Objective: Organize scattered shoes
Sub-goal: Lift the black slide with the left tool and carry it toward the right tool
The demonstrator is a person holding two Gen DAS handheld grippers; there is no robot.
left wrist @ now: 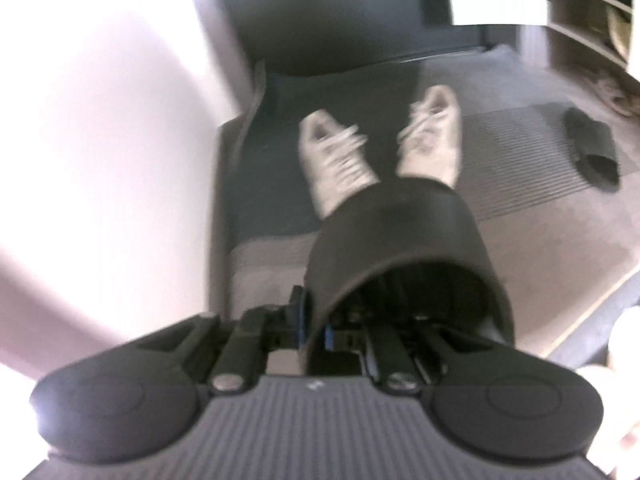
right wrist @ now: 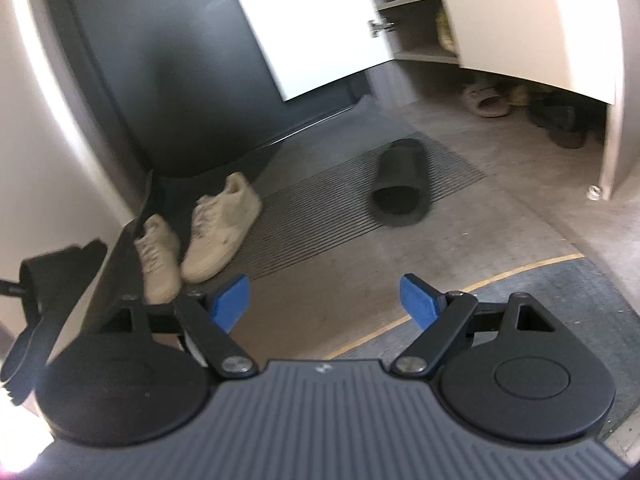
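Now | left gripper [left wrist: 312, 330] clamped on black slide [left wrist: 400, 248], toe pointing away | right gripper [right wrist: 322, 300] jaws apart, empty

Matt black rubbery slide [right wrist: 402, 184], ribbed doormat [right wrist: 320, 216], scuffed leather-look sneakers [right wrist: 220, 228]

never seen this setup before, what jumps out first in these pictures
A black slide sandal fills the middle of the left wrist view, clamped by its strap in the shut left gripper. Beyond it, a pair of white sneakers sits on the striped mat by the dark door. A second black slide lies alone on the mat, ahead of the open, empty right gripper.
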